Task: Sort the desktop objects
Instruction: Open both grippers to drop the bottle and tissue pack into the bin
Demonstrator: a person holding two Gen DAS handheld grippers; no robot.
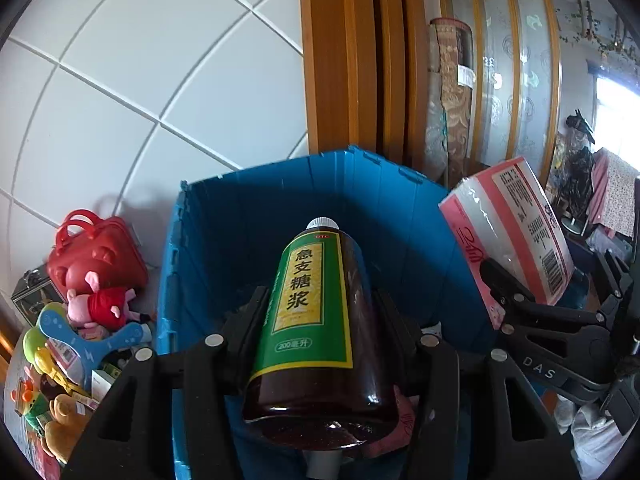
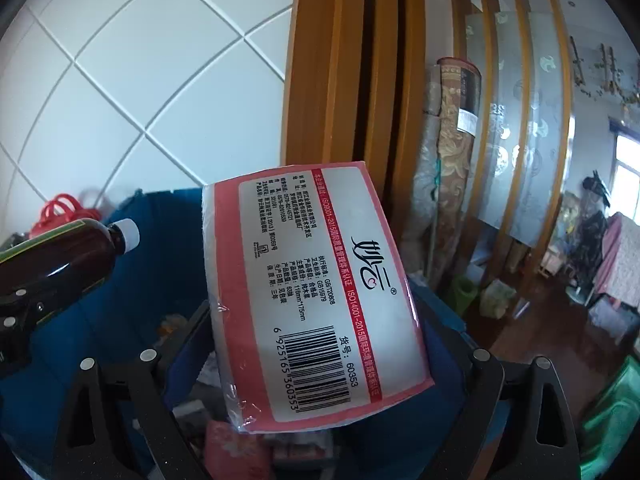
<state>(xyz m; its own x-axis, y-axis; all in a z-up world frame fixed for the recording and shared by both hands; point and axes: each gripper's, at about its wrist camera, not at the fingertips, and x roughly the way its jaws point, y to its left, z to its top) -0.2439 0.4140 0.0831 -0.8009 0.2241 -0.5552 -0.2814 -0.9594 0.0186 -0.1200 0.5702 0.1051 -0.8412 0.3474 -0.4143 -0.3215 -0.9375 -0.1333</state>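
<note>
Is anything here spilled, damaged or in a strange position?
Nothing looks spilled or damaged. The syrup bottle is capped and held in the left gripper; the tissue pack, wrapper intact, is held in the right gripper. Both are above the blue crate.

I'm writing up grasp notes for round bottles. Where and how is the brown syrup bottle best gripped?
Grip the syrup bottle across its wide lower body, coming from the base end with the fingers along its length, as the left gripper does now. The body is round with straight sides, so the pads seat on opposite sides of it; the narrow neck and white cap offer less hold.
</note>
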